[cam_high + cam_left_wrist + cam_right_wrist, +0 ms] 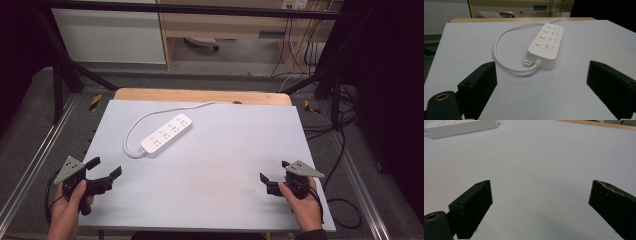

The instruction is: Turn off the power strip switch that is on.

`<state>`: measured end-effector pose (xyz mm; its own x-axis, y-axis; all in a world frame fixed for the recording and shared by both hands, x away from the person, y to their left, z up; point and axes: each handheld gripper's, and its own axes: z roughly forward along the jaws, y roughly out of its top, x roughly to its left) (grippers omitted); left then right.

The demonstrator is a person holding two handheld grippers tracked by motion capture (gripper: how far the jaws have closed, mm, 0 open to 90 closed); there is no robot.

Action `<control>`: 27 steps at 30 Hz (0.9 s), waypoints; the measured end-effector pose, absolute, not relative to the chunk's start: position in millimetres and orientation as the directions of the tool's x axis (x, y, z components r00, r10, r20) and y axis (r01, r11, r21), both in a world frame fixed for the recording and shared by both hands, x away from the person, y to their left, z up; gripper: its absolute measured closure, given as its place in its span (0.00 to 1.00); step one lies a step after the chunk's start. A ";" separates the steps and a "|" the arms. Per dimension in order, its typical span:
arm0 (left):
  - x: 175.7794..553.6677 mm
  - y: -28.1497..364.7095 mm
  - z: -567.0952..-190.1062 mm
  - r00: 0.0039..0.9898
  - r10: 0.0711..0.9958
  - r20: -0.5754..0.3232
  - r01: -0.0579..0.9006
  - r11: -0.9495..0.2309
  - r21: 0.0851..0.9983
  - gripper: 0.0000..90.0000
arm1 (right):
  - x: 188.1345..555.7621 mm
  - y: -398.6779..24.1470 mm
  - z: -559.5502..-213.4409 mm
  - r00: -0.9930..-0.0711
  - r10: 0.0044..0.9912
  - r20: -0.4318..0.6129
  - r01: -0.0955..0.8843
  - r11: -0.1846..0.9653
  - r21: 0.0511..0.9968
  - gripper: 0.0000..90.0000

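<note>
While your left gripper (106,167) is sitting at about 8 o'clock on the grey table (215,200), its jaws are gaping wide and holding nothing. Your right gripper (274,171) is waiting at about 4 o'clock, jaws just as wide and empty. The white power strip (166,134) is lying at about 11 o'clock, its cord (131,131) looping beside it.
</note>
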<state>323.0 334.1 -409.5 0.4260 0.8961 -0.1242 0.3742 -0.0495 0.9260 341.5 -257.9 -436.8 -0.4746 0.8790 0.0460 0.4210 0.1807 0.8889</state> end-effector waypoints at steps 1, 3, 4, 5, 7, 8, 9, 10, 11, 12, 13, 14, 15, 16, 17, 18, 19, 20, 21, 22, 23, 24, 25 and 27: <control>322.9 334.1 -409.3 0.427 0.896 -0.122 0.373 -0.051 0.926 0.10 | 341.8 -257.9 -436.8 -0.474 0.880 0.043 0.426 0.186 0.886 0.05; 322.3 333.2 -408.1 0.431 0.895 -0.119 0.368 -0.053 0.928 0.10 | 342.6 -258.3 -437.3 -0.465 0.885 0.035 0.432 0.192 0.881 0.05; 321.8 332.3 -407.4 0.434 0.893 -0.122 0.366 -0.051 0.929 0.10 | 343.0 -258.7 -437.6 -0.461 0.887 0.039 0.440 0.190 0.878 0.05; 321.6 331.6 -406.8 0.437 0.892 -0.121 0.363 -0.052 0.930 0.10 | 343.2 -259.0 -437.9 -0.459 0.888 0.038 0.442 0.192 0.876 0.05; 321.2 330.6 -405.9 0.449 0.885 -0.121 0.361 -0.056 0.931 0.10 | 343.5 -259.1 -438.1 -0.459 0.888 0.027 0.440 0.201 0.875 0.05; 321.0 330.1 -405.6 0.455 0.882 -0.121 0.361 -0.059 0.931 0.09 | 343.3 -258.7 -438.0 -0.458 0.888 0.030 0.444 0.200 0.874 0.05; 320.9 329.5 -405.3 0.458 0.881 -0.120 0.362 -0.061 0.930 0.09 | 343.3 -258.7 -438.0 -0.458 0.888 0.030 0.444 0.200 0.874 0.05; 320.8 329.0 -405.0 0.459 0.880 -0.120 0.361 -0.061 0.931 0.09 | 343.4 -258.3 -438.0 -0.459 0.888 0.027 0.442 0.202 0.874 0.05; 320.5 328.4 -404.8 0.461 0.879 -0.121 0.361 -0.061 0.931 0.09 | 342.9 -257.4 -437.1 -0.460 0.887 0.025 0.440 0.204 0.874 0.05; 320.4 328.3 -404.3 0.466 0.877 -0.115 0.360 -0.069 0.931 0.09 | 343.0 -257.3 -436.9 -0.464 0.886 0.018 0.433 0.209 0.877 0.05; 320.1 327.9 -403.9 0.466 0.877 -0.114 0.359 -0.070 0.931 0.09 | 343.0 -257.3 -436.9 -0.464 0.886 0.018 0.433 0.209 0.877 0.05; 320.0 327.5 -403.4 0.468 0.876 -0.115 0.356 -0.068 0.932 0.09 | 342.9 -257.1 -436.6 -0.465 0.885 0.016 0.427 0.209 0.880 0.05; 319.7 327.3 -402.7 0.469 0.876 -0.114 0.356 -0.070 0.932 0.09 | 342.9 -257.0 -436.5 -0.464 0.886 0.012 0.423 0.209 0.882 0.05; 319.5 326.9 -401.9 0.469 0.876 -0.114 0.353 -0.068 0.933 0.09 | 342.8 -256.8 -436.4 -0.464 0.886 0.013 0.421 0.207 0.883 0.04; 319.0 327.0 -401.0 0.471 0.875 -0.111 0.352 -0.071 0.933 0.09 | 343.0 -256.9 -436.4 -0.460 0.888 0.015 0.421 0.204 0.884 0.04; 318.5 326.2 -400.3 0.472 0.874 -0.117 0.350 -0.064 0.935 0.09 | 343.0 -256.9 -436.4 -0.460 0.888 0.015 0.421 0.204 0.884 0.04; 318.4 325.8 -399.7 0.477 0.871 -0.114 0.346 -0.068 0.936 0.09 | 343.2 -256.8 -436.5 -0.459 0.888 0.017 0.423 0.202 0.883 0.04; 318.3 325.4 -399.6 0.477 0.872 -0.113 0.345 -0.068 0.936 0.08 | 343.8 -256.8 -437.0 -0.455 0.890 0.014 0.424 0.203 0.883 0.04; 319.1 324.0 -399.5 0.474 0.873 -0.117 0.348 -0.064 0.935 0.08 | 343.8 -256.6 -436.9 -0.454 0.891 0.017 0.430 0.202 0.880 0.04; 319.1 324.0 -399.5 0.474 0.873 -0.117 0.348 -0.064 0.935 0.08 | 343.8 -256.6 -436.9 -0.454 0.891 0.017 0.430 0.202 0.880 0.04; 319.5 323.4 -399.3 0.473 0.873 -0.117 0.348 -0.064 0.935 0.08 | 343.8 -256.5 -437.2 -0.451 0.892 0.020 0.437 0.201 0.877 0.03; 320.1 322.8 -399.1 0.478 0.871 -0.113 0.347 -0.068 0.936 0.08 | 344.0 -256.3 -437.5 -0.447 0.894 0.024 0.445 0.199 0.873 0.04; 321.0 322.0 -398.5 0.478 0.871 -0.113 0.345 -0.068 0.936 0.09 | 344.3 -255.8 -438.1 -0.440 0.897 0.026 0.455 0.198 0.868 0.04; 324.0 319.9 -396.2 0.484 0.867 -0.118 0.346 -0.066 0.936 0.09 | 344.4 -255.4 -438.4 -0.440 0.898 0.024 0.455 0.200 0.868 0.04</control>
